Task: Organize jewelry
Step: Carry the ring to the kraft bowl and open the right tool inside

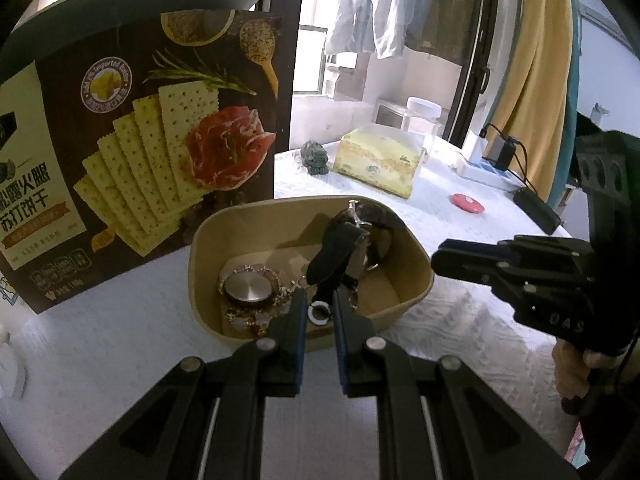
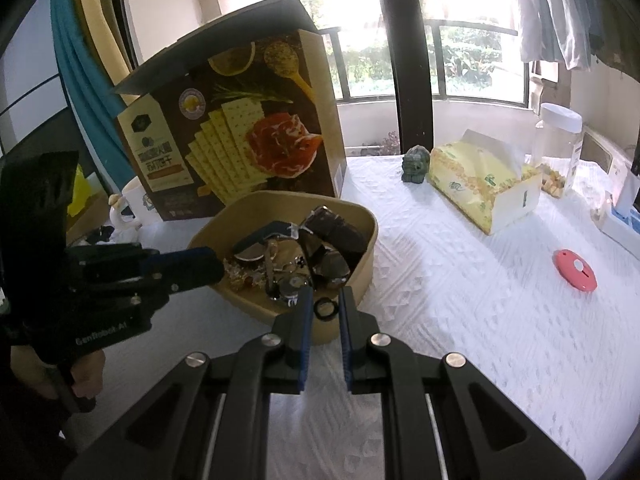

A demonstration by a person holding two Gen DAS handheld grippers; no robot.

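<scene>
Rings are sitting pinched in both grippers: left gripper (image 1: 320,312) gripping a white ring (image 1: 319,313), right gripper (image 2: 326,307) a black ring (image 2: 325,308); releasing low over the bowl (image 1: 416,276) is looking wisest.

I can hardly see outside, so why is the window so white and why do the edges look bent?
Right wrist view: sunlight overexposes the window, washing it out. Left wrist view: the fisheye lens curves the cracker box, and dark corners frame the picture.

Tan bowl (image 1: 416,268) on a white textured tablecloth (image 2: 480,340); dark brown cracker box (image 1: 132,152) printed with pale crackers and red ham; pink disc (image 2: 575,270); yellow tissue pack (image 2: 476,184)
</scene>
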